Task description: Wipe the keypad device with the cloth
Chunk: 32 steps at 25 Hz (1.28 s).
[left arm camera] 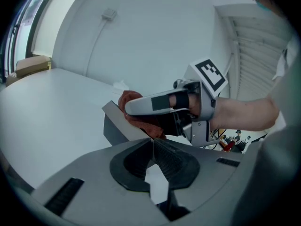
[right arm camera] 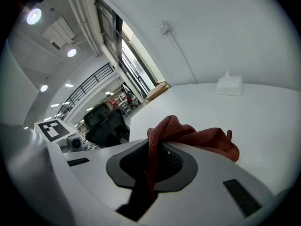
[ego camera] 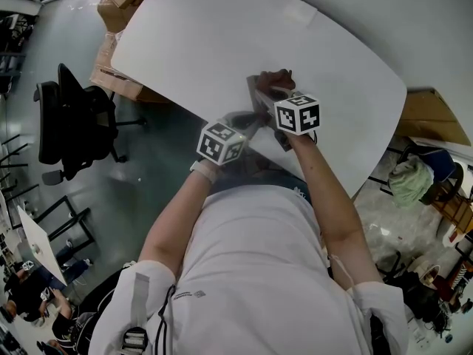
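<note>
Matt plastic, rough cloth
Rust-red cloth (right arm camera: pixel 197 138) looks coarse and woven; keypad device (left arm camera: pixel 117 126) smooth, matt grey; tabletop (ego camera: pixel 222 43) smooth, matt white; fingers (left arm camera: pixel 172 162) dark, ribbed.

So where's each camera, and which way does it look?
Head view: on the head, steeply down at the white table; shirt and arms show.
Left gripper view: on the left hand-held gripper, facing the grey device; right forearm shows.
Right gripper view: on the right hand-held gripper, facing across the table; no body shows.
Both gripper views show the red cloth.
</note>
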Tool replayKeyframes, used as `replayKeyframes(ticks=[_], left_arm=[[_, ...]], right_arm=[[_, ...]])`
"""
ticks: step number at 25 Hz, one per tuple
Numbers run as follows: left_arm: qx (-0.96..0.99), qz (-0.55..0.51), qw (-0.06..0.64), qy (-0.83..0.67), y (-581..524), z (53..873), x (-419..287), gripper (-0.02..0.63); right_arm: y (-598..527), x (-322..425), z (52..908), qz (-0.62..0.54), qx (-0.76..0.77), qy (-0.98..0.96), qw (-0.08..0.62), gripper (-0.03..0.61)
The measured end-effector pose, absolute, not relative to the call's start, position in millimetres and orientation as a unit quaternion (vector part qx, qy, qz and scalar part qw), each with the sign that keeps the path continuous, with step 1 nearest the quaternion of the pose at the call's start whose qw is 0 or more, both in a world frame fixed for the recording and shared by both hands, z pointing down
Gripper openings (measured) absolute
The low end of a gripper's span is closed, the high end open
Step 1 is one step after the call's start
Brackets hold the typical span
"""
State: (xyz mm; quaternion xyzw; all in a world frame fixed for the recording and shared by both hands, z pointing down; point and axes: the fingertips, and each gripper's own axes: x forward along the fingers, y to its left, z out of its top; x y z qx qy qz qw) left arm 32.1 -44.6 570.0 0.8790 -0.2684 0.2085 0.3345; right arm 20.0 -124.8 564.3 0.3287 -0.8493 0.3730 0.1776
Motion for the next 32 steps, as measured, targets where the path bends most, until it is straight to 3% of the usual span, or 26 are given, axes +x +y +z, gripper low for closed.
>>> replayKeyframes(ticks=[8,21,32], left_arm=[[0.878,0.204,0.337,-0.271,-44,570,32,0.012],[0.878,0.199,0.342,-0.268,-44,570,29,0.012],[0.879,0.196,0.342,-0.268,-44,570,29,0.012]], right_arm=[[-134,41,584,0.411,0.363,-0.822,0.152,0.054],[-135,114,648,0.452,0.429,-0.758,0.191,0.054],[-135,118,651,0.454,0.427,-0.756,0.202,0.052]])
